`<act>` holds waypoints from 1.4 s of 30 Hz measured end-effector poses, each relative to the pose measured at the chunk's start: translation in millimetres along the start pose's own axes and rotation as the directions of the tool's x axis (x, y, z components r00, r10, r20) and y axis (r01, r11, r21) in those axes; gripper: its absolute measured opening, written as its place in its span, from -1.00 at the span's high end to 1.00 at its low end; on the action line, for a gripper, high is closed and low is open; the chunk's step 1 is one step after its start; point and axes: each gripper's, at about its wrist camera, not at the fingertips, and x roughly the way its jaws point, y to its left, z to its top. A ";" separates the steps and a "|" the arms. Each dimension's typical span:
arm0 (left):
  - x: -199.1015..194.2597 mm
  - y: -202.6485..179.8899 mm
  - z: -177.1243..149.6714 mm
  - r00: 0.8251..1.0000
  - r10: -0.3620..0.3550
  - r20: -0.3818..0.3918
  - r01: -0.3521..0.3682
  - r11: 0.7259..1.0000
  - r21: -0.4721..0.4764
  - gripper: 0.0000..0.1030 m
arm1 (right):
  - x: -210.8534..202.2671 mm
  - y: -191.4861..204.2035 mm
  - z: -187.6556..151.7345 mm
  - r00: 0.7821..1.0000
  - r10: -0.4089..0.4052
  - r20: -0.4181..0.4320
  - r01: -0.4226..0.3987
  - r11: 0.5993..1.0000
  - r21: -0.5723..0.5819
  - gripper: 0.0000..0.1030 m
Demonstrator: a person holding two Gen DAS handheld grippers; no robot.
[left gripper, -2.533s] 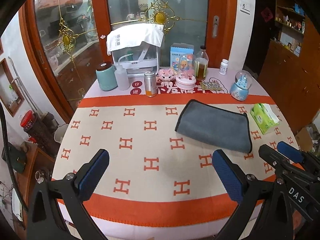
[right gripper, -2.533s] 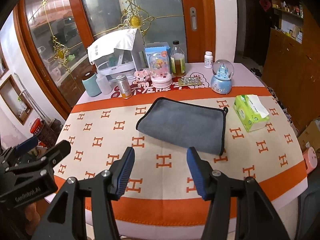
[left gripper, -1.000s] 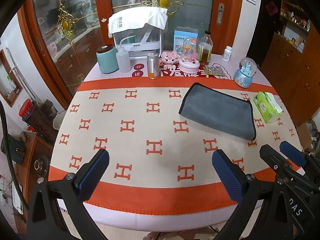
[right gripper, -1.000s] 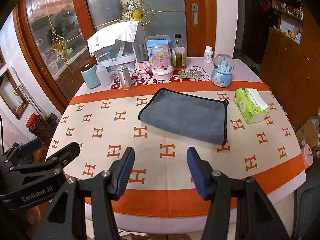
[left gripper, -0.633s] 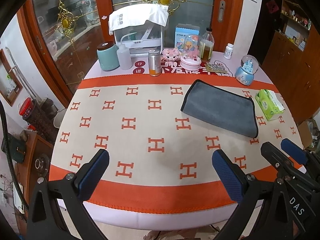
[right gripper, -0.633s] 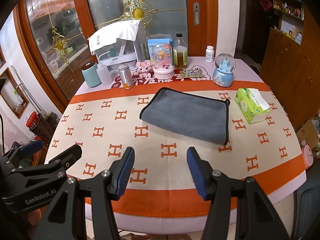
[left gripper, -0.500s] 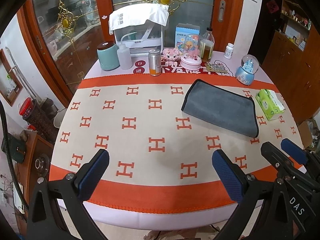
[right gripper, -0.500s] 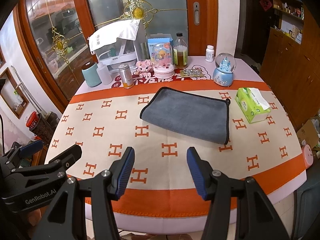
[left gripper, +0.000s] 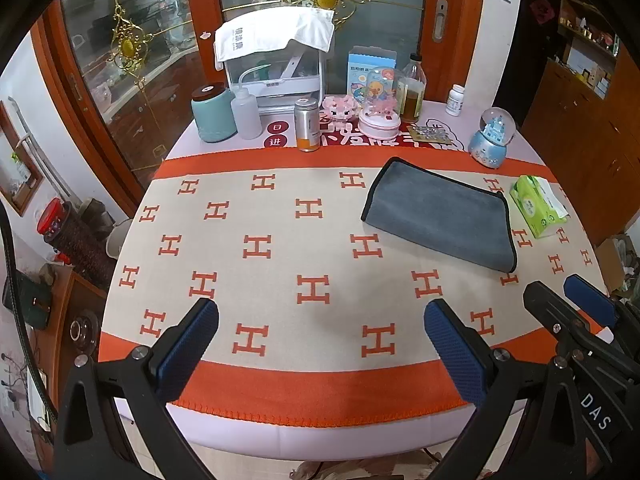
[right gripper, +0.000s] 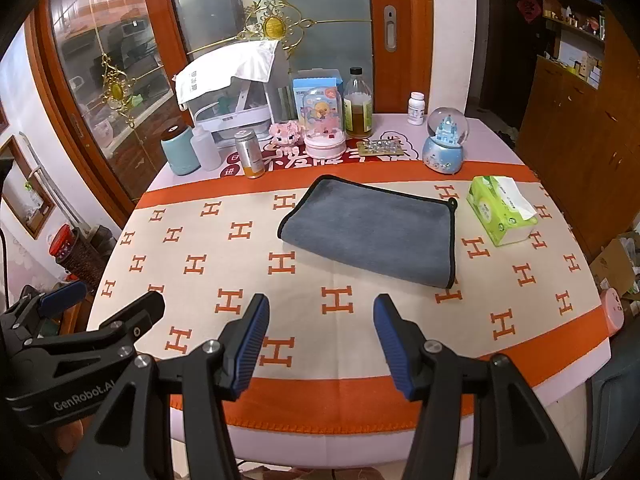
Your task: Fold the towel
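A grey towel [left gripper: 440, 216] with black edging lies folded flat on the right half of the table; it also shows in the right wrist view [right gripper: 372, 230]. My left gripper [left gripper: 320, 344] is open wide and empty, held above the table's near edge, well short of the towel. My right gripper [right gripper: 320, 340] is open and empty, also near the front edge, below the towel. Each gripper shows at the side of the other's view: the right one [left gripper: 576, 312], the left one [right gripper: 104, 312].
The round table wears a cream and orange cloth [left gripper: 280, 248] with H marks. A green tissue pack [right gripper: 502, 208] lies right of the towel. Along the back stand a teal jar [left gripper: 212, 114], a can [left gripper: 307, 130], bottles, a snow globe [right gripper: 444, 140] and a covered rack [left gripper: 276, 64].
Both grippers have drawn back and up from the table over the frames, so more of the near edge shows. The towel has not moved. Both stay open.
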 end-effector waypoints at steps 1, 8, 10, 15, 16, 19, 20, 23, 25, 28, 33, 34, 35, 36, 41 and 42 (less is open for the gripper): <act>0.0 0.4 -0.5 1.000 -0.001 0.001 0.001 1.000 0.002 -0.99 | -0.1 -0.5 -0.4 1.000 -0.001 0.000 0.001 1.000 0.001 -0.06; -0.1 -3.7 1.0 1.000 0.001 0.000 -0.001 1.000 0.017 -0.99 | -0.8 -1.4 -0.6 1.000 -0.002 0.000 0.002 1.000 0.001 -0.06; -0.3 -4.3 0.8 1.000 0.001 0.000 -0.001 1.000 0.018 -0.99 | -0.8 -1.2 -0.6 1.000 -0.002 -0.001 0.002 1.000 0.001 -0.06; -0.4 -6.7 1.2 1.000 0.004 -0.001 -0.004 1.000 0.026 -0.99 | -0.9 -2.7 -1.0 1.000 -0.002 -0.002 0.002 1.000 0.003 -0.06; -0.4 -6.5 1.3 1.000 0.002 -0.001 -0.002 1.000 0.024 -0.99 | -0.9 -3.4 -1.2 1.000 -0.002 -0.001 0.002 1.000 0.003 -0.06; -0.4 -6.7 1.3 1.000 0.001 0.000 -0.001 1.000 0.025 -0.99 | -0.9 -3.2 -1.4 1.000 -0.002 -0.001 0.002 1.000 0.004 -0.06; -0.3 -7.2 1.1 1.000 0.001 0.000 -0.001 1.000 0.026 -0.99 | -0.8 -2.5 -1.2 1.000 -0.002 -0.002 0.002 1.000 0.003 -0.06; 0.2 -8.3 0.5 1.000 0.002 -0.001 -0.002 1.000 0.028 -0.99 | -0.9 -3.3 -1.8 1.000 -0.002 -0.003 0.002 1.000 0.004 -0.06; 0.1 -8.6 0.2 1.000 0.002 -0.001 -0.002 1.000 0.029 -0.99 | -0.8 -3.0 -1.6 1.000 -0.003 -0.003 0.003 1.000 0.003 -0.06; 0.1 -8.7 0.4 1.000 0.002 0.000 -0.002 1.000 0.030 -0.99 | -0.7 -3.2 -1.4 1.000 -0.003 -0.004 0.003 1.000 0.003 -0.06; 0.4 -10.0 0.0 1.000 0.003 -0.002 -0.003 0.999 0.035 -0.99 | -0.5 -5.5 -4.2 1.000 -0.004 -0.006 0.004 1.000 0.010 -0.06; 0.3 -10.1 0.0 1.000 0.002 -0.001 -0.002 0.999 0.034 -0.99 | -0.1 -5.6 -4.8 1.000 -0.003 -0.007 0.004 1.000 0.012 -0.06; 0.5 -10.3 -0.3 1.000 0.002 -0.002 -0.002 0.999 0.035 -0.99 | 0.0 -5.5 -4.6 1.000 -0.003 -0.007 0.003 1.000 0.011 -0.06; 0.7 -10.3 -0.5 1.000 0.002 -0.003 -0.002 0.999 0.036 -0.99 | 0.0 -5.6 -4.5 1.000 -0.004 -0.007 0.004 1.000 0.011 -0.06; 1.0 -10.4 -0.4 1.000 0.002 -0.004 -0.002 0.999 0.036 -0.99 | 0.5 -6.4 -5.0 1.000 -0.004 -0.008 0.004 1.000 0.011 -0.06; 1.6 -10.3 0.0 1.000 0.002 -0.005 -0.002 0.999 0.037 -0.99 | 0.4 -5.8 -3.9 1.000 -0.004 -0.007 0.004 1.000 0.010 -0.06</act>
